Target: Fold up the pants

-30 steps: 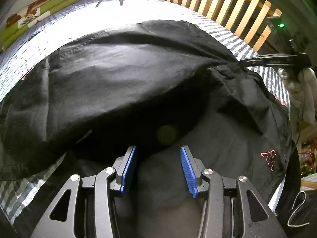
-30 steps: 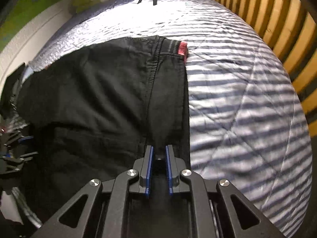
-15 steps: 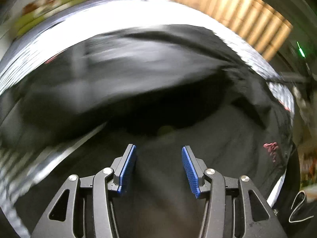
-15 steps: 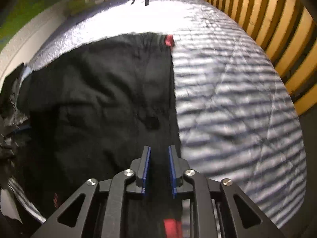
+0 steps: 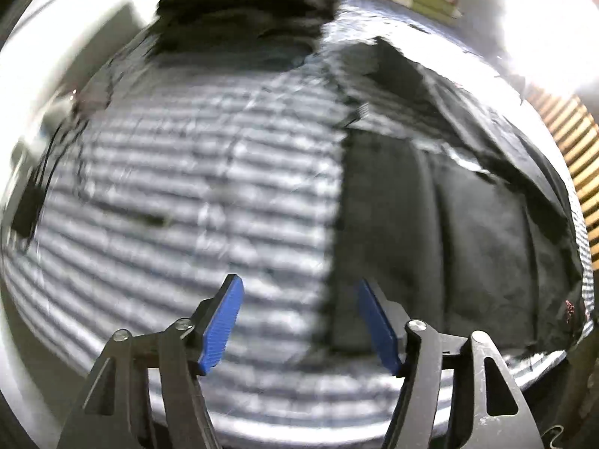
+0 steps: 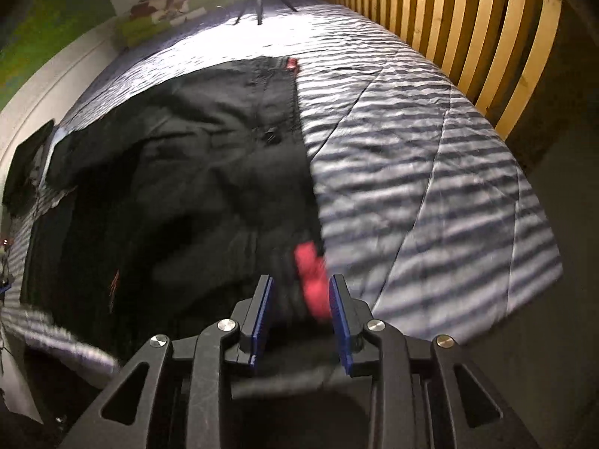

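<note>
The black pants (image 6: 187, 168) lie spread on the striped bedspread (image 6: 430, 168), with their right edge running up to a small red tag (image 6: 291, 63). My right gripper (image 6: 300, 280) hovers over the near corner of that edge. Its jaws are opening, and black cloth with a red label (image 6: 310, 280) sits loosely between the pads. In the blurred left wrist view the pants (image 5: 449, 224) fill the right side. My left gripper (image 5: 297, 282) is opening wide over the bedspread (image 5: 187, 187). Only the pants' left edge passes between its fingers, unpinched.
A wooden slat rail (image 6: 468, 37) runs along the bed's far right side. A tripod (image 6: 258, 0) and green patterned rolls (image 6: 157, 26) stand at the head end. Dark items (image 5: 243, 18) and a cable with a dark box (image 5: 26, 209) lie at the left.
The left gripper swung off the pants, rolled, and now faces the bedspread beside their edge, jaws wider. The right gripper drew back along the pants' edge and parted its jaws, and a red label came into sight.
</note>
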`<state>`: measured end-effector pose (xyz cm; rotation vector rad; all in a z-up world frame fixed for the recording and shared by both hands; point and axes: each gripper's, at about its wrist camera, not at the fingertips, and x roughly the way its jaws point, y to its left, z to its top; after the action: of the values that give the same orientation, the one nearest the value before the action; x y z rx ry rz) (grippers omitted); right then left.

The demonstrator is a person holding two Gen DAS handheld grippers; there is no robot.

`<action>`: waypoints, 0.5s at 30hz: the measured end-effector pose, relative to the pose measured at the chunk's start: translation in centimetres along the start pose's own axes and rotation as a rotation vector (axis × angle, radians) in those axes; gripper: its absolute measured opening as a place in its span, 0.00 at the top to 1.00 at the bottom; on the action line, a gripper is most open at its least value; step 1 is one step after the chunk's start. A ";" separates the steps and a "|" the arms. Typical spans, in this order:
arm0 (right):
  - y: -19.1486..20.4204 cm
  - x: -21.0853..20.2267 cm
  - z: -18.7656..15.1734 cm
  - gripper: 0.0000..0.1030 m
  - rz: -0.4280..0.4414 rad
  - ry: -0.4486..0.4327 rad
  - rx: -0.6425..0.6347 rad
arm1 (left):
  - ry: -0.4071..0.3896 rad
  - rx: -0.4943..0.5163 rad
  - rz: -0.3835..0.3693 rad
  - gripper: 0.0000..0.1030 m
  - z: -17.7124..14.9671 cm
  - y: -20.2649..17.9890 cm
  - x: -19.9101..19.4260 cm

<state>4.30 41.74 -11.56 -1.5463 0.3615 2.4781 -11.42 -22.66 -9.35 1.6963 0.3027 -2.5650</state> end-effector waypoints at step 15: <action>1.1 -4.3 -4.7 0.68 -0.044 -0.059 -0.073 | -0.081 0.345 0.007 0.31 -5.9 -7.3 -0.8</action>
<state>9.86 39.08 -9.54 -1.4871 0.2271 2.5229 -6.88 -14.42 -9.87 1.6735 -0.1592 -2.7999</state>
